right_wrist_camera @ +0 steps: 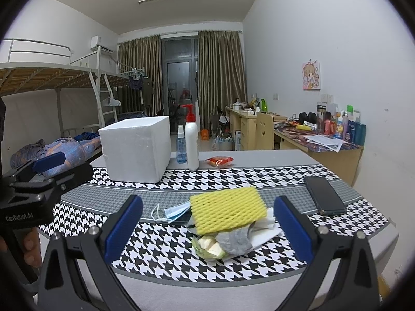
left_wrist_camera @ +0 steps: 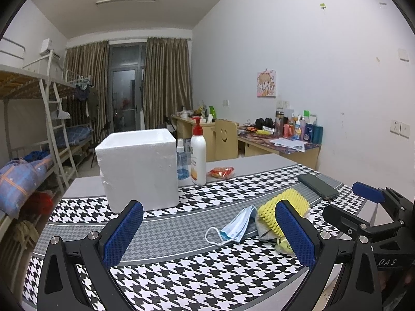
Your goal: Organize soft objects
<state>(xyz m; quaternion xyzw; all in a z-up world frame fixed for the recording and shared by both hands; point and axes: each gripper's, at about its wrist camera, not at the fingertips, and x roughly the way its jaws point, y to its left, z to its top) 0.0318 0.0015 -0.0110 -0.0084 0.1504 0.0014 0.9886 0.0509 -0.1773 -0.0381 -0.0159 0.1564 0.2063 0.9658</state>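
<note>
A yellow foam fruit net (right_wrist_camera: 226, 209) lies atop a small heap of grey cloth and white tissue, with a blue face mask (right_wrist_camera: 173, 212) touching its left side, on the houndstooth-covered worktop (right_wrist_camera: 160, 248). Both the left tool (left_wrist_camera: 207, 230) and the right tool (right_wrist_camera: 207, 229) are spread apart, gripping nothing. A white foam box (right_wrist_camera: 135, 148) stands further back, bunk beds behind it.

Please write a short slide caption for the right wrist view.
Open right gripper faces yellow foam net atop soft-item pile.
</note>
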